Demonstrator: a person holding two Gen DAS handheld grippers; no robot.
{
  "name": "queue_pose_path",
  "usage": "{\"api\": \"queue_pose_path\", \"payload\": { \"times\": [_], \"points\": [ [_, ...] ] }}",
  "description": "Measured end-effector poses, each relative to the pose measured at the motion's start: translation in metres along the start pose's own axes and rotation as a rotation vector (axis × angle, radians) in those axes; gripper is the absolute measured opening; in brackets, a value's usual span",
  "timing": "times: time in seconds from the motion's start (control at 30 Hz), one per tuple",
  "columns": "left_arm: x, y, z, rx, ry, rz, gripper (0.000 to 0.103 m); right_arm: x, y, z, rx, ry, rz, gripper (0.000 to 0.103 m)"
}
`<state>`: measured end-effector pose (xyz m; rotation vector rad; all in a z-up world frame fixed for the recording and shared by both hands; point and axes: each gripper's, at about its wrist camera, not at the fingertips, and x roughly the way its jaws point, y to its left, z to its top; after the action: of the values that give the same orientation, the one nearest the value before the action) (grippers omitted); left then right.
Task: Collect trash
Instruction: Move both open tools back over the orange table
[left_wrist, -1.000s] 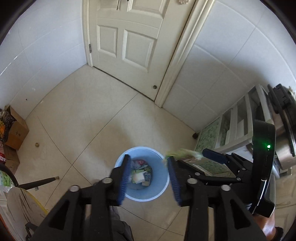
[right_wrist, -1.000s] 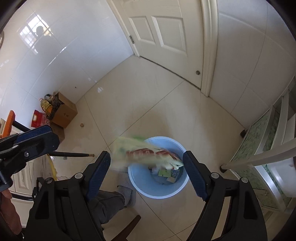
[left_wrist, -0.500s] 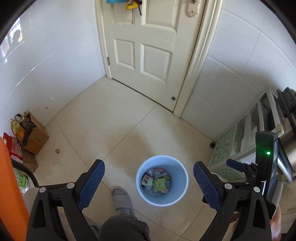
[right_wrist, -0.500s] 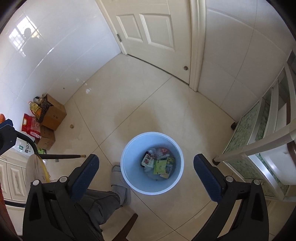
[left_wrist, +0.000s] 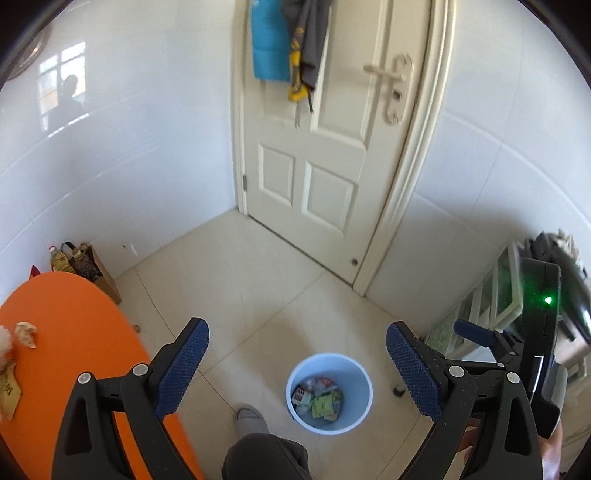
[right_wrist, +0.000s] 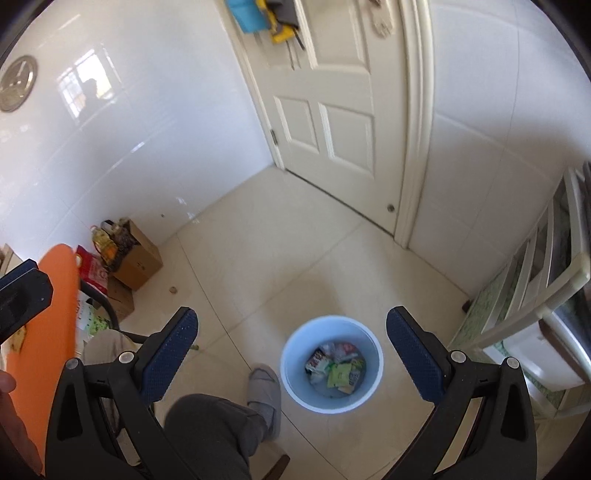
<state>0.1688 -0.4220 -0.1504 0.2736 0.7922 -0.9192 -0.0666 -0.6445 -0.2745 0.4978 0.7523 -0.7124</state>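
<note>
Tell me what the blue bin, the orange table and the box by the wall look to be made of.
Blue bin: likely plastic, with smooth, thin, evenly coloured walls.
Orange table: smooth, matte, uniform top, probably laminate or plastic; I cannot tell which.
Box: brown corrugated cardboard by its look, dull, with folded flaps.

bright daylight, window glare on tiles, fisheye edges, slight blur

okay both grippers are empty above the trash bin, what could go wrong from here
1. Crumpled scraps remain on the orange table; leaving them means unfinished collection.
2. The person's slippered foot sits right beside the blue bin; a step could tip it.
3. The wide-open left gripper could snag the nearby right gripper.
</note>
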Motion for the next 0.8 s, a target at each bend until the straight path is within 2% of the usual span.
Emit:
{"api": "queue_pose_path", "payload": {
  "times": [0.1,0.4,0.6,0.8],
  "points": [
    [-0.043,0.024,-0.007,-0.032,-0.065,0.012,0.101,-0.023,0.026,0.007,-0.027,-0.047,0.025,0.103],
    [-0.154,0.079,-0.046,-0.144,-0.230,0.121,0.102,-0.086,0.118,0.022,-0.144,-0.169,0.132,0.103],
    [-0.224,0.109,-0.090,-0.222,-0.319,0.209,0.102,-0.120,0.182,0.019,-0.225,-0.233,0.200,0.103],
    [-0.274,0.119,-0.132,-0.279,-0.379,0.308,0.102,-0.145,0.241,0.011,-0.288,-0.278,0.292,0.103]
  ]
}}
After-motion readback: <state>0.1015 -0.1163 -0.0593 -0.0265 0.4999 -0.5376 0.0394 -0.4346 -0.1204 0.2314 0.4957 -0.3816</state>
